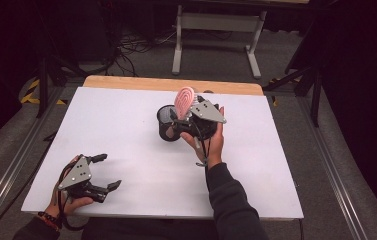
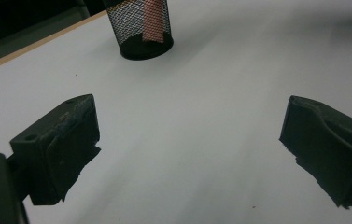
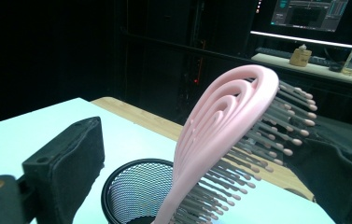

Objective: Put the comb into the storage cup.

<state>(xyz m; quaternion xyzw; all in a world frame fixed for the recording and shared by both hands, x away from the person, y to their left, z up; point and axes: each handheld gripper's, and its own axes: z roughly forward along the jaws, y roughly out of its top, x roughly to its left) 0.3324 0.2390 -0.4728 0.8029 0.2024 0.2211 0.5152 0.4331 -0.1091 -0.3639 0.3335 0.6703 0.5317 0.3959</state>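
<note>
Hairbrush (image 3: 220, 135) between open right gripper (image 3: 201, 177) jaws

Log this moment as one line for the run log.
right gripper: open, astride pink hairbrush | hairbrush: handle down in black mesh cup | left gripper: open, empty, over white table

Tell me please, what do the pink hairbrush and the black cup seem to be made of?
The pink hairbrush looks like moulded plastic with a smooth, slightly glossy finish: its back shows curved open ribs and soft highlights. Its grey bristles with pale tips also look plastic, though that is less sure. The black cup appears to be metal wire mesh, painted matte black, since light passes through its fine grid.
</note>
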